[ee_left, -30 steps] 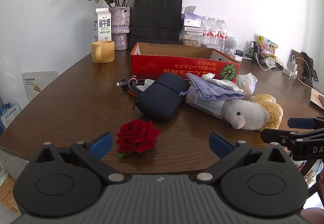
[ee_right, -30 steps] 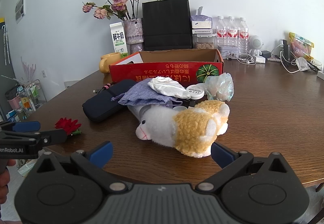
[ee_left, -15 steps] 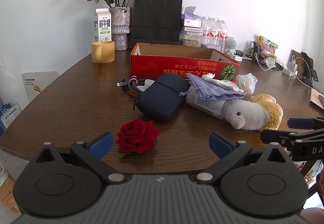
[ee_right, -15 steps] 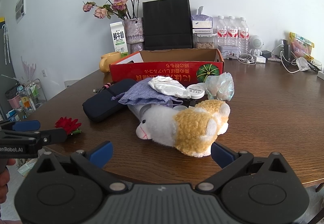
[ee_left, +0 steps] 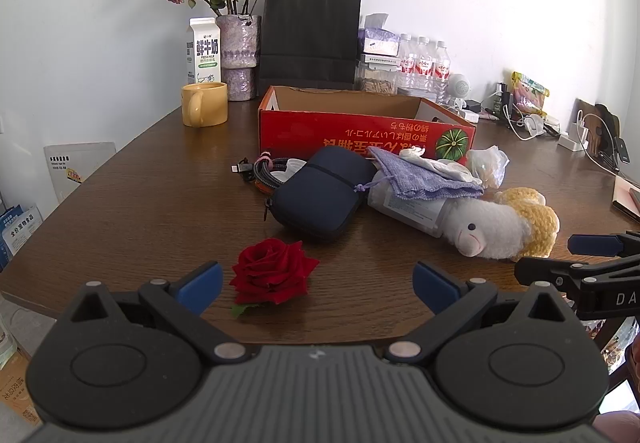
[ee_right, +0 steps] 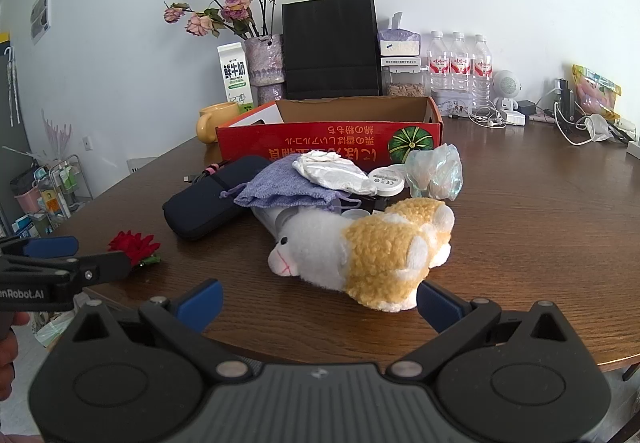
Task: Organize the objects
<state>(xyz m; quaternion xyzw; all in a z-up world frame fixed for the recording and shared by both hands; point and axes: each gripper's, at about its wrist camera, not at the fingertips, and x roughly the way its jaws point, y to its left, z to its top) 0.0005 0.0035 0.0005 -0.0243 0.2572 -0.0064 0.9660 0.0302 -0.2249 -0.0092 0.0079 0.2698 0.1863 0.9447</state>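
An open red cardboard box (ee_left: 360, 131) (ee_right: 332, 147) stands mid-table. In front of it lie a dark blue pouch (ee_left: 324, 195) (ee_right: 208, 203), a purple drawstring bag (ee_left: 420, 179) (ee_right: 280, 187), a white-and-yellow plush sheep (ee_left: 504, 223) (ee_right: 368, 251), a crumpled plastic bag (ee_right: 436, 171), a white round disc (ee_right: 386, 181) and a coiled cable (ee_left: 268, 171). A red rose (ee_left: 272, 271) (ee_right: 134, 245) lies near the front edge. My left gripper (ee_left: 316, 283) is open just behind the rose. My right gripper (ee_right: 318, 297) is open just before the sheep.
A yellow mug (ee_left: 204, 109), milk carton (ee_left: 205, 51), vase of dried roses (ee_left: 238, 55), black paper bag (ee_left: 310, 35) and water bottles (ee_right: 458, 71) line the back. Chargers and cables (ee_right: 572, 123) clutter the right side. The wooden table's front edge (ee_left: 120, 307) is close.
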